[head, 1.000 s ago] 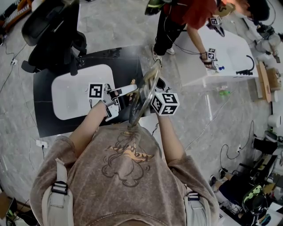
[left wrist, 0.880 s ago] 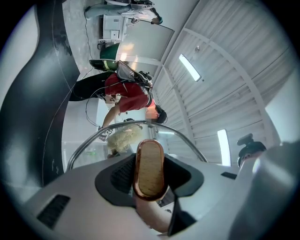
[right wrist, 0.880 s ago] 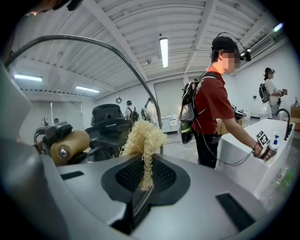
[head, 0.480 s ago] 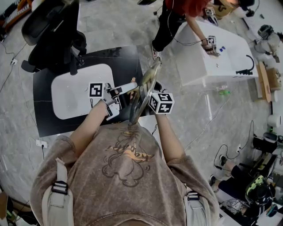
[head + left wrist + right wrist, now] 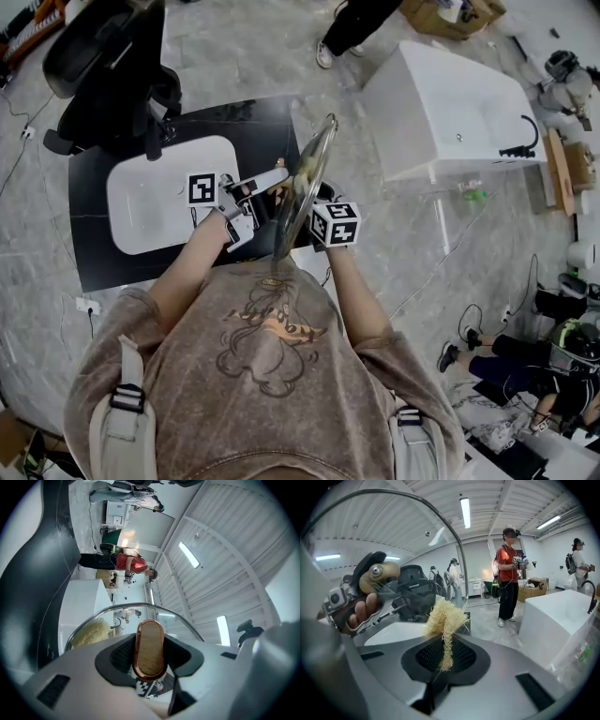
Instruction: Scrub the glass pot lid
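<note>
Firstly, head view. Both forearms are bent in front of the chest and meet over a black counter (image 5: 248, 127). The left forearm slants up from the lower left and the right forearm from the lower right. The left gripper (image 5: 279, 178) points across to the right, its marker cube towards the white basin (image 5: 150, 202). The right gripper (image 5: 317, 199) comes in from the opposite side. The glass lid (image 5: 305, 187) stands on edge between the two, raised clear of the counter, just right of the basin. A black chair (image 5: 108, 56) is beyond the basin. A white tub (image 5: 450, 103) is well off to the right.

Left gripper view. The jaws are closed on the lid's knob (image 5: 150, 648), an oval of wood with a copper rim, standing upright between the pads. The lid's rim arcs above the knob. A pale yellow scrubber (image 5: 91, 633) is visible through the glass at lower left. The head view does not show this grip.

Right gripper view. The jaws are pressed together on the stalk of the scrubber, and its frayed head stands up above them. The head sits just beside the lid's rim, but contact is unclear. The glass fills the left side. The knob's screw (image 5: 375, 571) and fingers (image 5: 361, 611) on the left gripper show through it. A person in a red shirt (image 5: 507, 569) stands beyond.
</note>
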Tool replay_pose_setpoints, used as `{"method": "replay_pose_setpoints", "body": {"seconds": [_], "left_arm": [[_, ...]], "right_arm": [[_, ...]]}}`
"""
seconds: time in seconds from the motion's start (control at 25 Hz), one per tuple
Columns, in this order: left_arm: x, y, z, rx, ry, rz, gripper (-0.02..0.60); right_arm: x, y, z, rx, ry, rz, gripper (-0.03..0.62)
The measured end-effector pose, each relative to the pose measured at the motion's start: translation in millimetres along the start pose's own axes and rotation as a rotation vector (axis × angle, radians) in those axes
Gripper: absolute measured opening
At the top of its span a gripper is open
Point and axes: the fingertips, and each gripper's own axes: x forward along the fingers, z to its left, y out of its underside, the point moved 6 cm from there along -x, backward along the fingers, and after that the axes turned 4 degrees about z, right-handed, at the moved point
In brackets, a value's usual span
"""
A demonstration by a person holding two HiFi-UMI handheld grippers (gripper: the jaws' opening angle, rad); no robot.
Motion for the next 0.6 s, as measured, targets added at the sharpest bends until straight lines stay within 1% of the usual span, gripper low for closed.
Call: {"method": "replay_pose_setpoints", "body": {"seconds": [0.36,0.6], "left_arm": [[-2.2,-6.1,-0.1,0.017,-0.008,-0.041,0.179],[-3.1,-7.2,0.1,0.028,-0.015,-0.054,0.179]], "right_arm": [[-8.6,16.4,24.0,-0.031,-0.109,0.049,0.037],[-18.8,23.2,40.0,-0.038,-0.178,0.078,0.037]]}}
